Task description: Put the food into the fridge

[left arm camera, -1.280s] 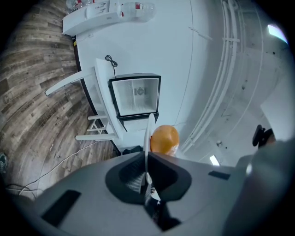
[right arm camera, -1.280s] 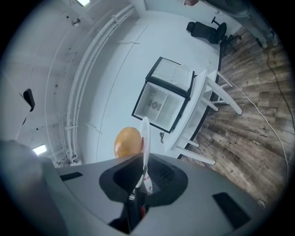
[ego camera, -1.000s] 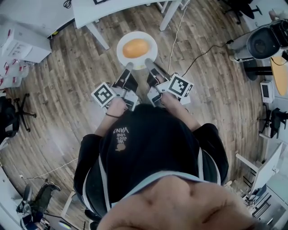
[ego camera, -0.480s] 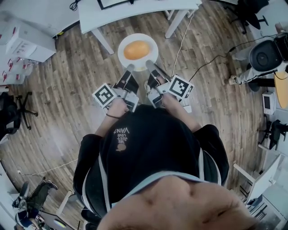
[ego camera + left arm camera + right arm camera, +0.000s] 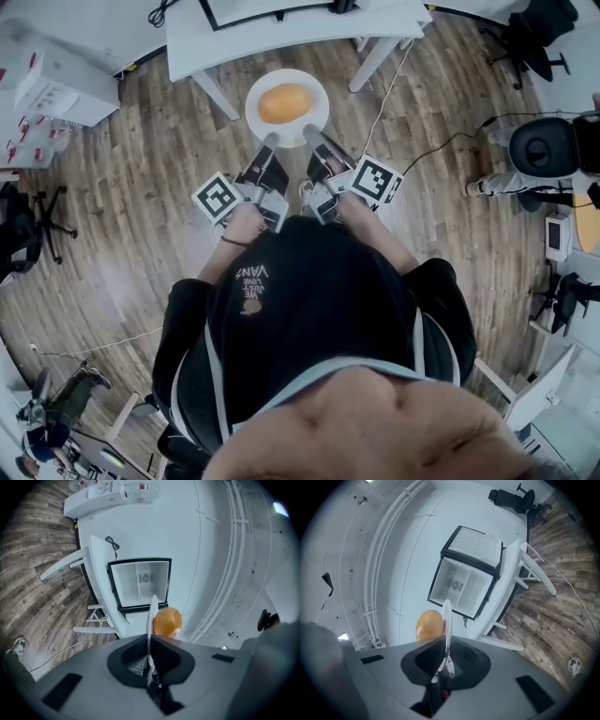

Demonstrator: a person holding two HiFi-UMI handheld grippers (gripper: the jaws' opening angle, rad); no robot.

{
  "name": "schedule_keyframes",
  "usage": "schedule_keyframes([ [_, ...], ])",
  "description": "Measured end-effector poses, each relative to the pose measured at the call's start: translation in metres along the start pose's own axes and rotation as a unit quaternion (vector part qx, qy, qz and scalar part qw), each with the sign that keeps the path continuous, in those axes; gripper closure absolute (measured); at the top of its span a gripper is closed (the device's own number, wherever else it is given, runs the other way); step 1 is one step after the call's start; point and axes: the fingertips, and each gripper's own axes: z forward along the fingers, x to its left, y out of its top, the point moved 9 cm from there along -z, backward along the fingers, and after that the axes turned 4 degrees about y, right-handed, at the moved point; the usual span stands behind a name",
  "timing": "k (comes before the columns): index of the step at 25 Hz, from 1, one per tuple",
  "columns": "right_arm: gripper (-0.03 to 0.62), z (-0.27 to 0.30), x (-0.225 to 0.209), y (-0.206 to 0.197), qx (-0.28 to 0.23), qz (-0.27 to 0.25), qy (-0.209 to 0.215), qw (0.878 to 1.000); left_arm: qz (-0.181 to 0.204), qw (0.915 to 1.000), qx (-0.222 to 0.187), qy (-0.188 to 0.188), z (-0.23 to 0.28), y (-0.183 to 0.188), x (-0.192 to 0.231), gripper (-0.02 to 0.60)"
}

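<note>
Carefully, with my left gripper (image 5: 269,142) and right gripper (image 5: 312,134) both pinched tight on the plate (image 5: 317,117), I should hold it flat so the bun (image 5: 284,102) cannot roll off before the fridge (image 5: 139,560).

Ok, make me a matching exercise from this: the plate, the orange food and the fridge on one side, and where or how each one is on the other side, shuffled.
Things:
1. plate
2. orange food
3. fridge

Places or states:
A. door open, standing on the white table
B. gripped at its rim by the left gripper and the right gripper
C. lying on the plate

Pairs: 1-B, 2-C, 3-A
</note>
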Motion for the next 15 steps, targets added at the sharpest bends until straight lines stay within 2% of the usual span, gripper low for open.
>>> schedule_keyframes([
  [15,0.568,0.039,-0.037,0.073,0.030,0.006,0.018,0.999,0.000,0.9994,-0.035,0.006,0.077,0.016,0.008,0.555],
])
